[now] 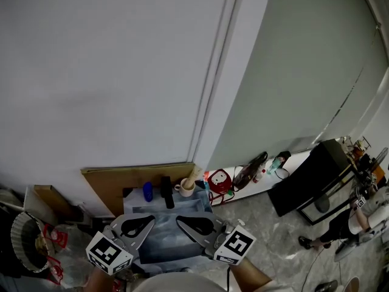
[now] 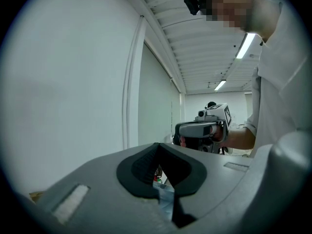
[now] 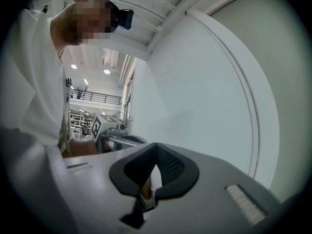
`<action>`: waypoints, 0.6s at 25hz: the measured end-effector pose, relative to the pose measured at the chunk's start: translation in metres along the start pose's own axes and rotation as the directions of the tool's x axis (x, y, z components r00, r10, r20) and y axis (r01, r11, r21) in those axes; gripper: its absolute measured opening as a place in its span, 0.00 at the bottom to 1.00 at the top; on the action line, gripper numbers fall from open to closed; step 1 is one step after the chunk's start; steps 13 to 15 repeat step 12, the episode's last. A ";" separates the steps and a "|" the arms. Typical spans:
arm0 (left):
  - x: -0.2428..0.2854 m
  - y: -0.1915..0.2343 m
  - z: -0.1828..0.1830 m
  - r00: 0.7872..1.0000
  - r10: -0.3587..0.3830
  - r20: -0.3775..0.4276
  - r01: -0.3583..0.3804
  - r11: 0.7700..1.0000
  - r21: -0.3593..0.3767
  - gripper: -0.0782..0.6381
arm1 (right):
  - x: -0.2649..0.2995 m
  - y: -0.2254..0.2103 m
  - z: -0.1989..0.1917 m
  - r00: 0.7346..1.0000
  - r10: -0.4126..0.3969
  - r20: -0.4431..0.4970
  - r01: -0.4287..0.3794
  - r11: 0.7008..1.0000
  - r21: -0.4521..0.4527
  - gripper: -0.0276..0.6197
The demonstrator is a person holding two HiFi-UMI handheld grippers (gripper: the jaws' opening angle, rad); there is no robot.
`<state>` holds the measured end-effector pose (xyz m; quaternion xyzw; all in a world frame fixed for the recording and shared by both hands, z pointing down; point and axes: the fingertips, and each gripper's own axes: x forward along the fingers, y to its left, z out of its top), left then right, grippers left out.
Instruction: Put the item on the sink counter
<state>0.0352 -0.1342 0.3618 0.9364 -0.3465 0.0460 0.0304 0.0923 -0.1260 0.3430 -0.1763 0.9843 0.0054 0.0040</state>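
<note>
In the head view a grey sink counter point(image 1: 137, 207) stands below me against the white wall. On its back edge are a blue object point(image 1: 148, 191), a black object point(image 1: 166, 192) and a cup point(image 1: 186, 188) with a stick in it. My left gripper point(image 1: 152, 219) and right gripper point(image 1: 179, 219) hover side by side over the basin, tips pointing at each other. Both are shut, with nothing between the fingers. The left gripper view shows its own closed tips point(image 2: 157, 146) and the right gripper point(image 2: 204, 127) in a hand; the right gripper view shows its closed tips point(image 3: 156, 146) and the left gripper point(image 3: 114, 132).
A brown cardboard sheet point(image 1: 115, 178) leans behind the counter. A red thing point(image 1: 219, 180), a dark bag point(image 1: 249, 170) and bottles point(image 1: 267, 166) lie on the floor by the wall. A black cabinet point(image 1: 307, 187) stands at right, a person point(image 1: 355, 221) beyond it. A wire basket point(image 1: 24, 242) sits at left.
</note>
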 end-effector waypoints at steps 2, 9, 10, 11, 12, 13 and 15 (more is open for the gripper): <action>0.001 0.000 -0.002 1.000 -0.001 -0.004 0.001 1.000 0.001 0.12 | -0.001 -0.001 -0.001 1.000 -0.001 -0.001 0.001 1.000 0.001 0.05; 0.004 -0.005 -0.001 1.000 -0.003 -0.010 0.003 1.000 0.001 0.12 | -0.006 -0.003 0.002 1.000 -0.002 0.001 0.002 1.000 0.000 0.05; 0.005 -0.006 0.000 1.000 -0.002 -0.010 0.002 1.000 0.000 0.12 | -0.007 -0.003 0.002 1.000 -0.002 0.001 0.002 1.000 -0.001 0.05; 0.005 -0.007 0.000 1.000 -0.002 -0.010 0.002 1.000 0.000 0.12 | -0.008 -0.002 0.003 1.000 -0.003 0.001 0.003 1.000 -0.001 0.05; 0.005 -0.008 0.001 1.000 -0.001 -0.010 0.001 1.000 0.000 0.12 | -0.009 -0.002 0.003 1.000 -0.003 0.001 0.003 1.000 -0.001 0.05; 0.005 -0.008 0.001 1.000 -0.001 -0.010 0.001 1.000 0.000 0.12 | -0.009 -0.002 0.003 1.000 -0.003 0.001 0.003 1.000 -0.001 0.05; 0.005 -0.008 0.001 1.000 -0.001 -0.010 0.001 1.000 0.000 0.12 | -0.009 -0.002 0.003 1.000 -0.003 0.001 0.003 1.000 -0.001 0.05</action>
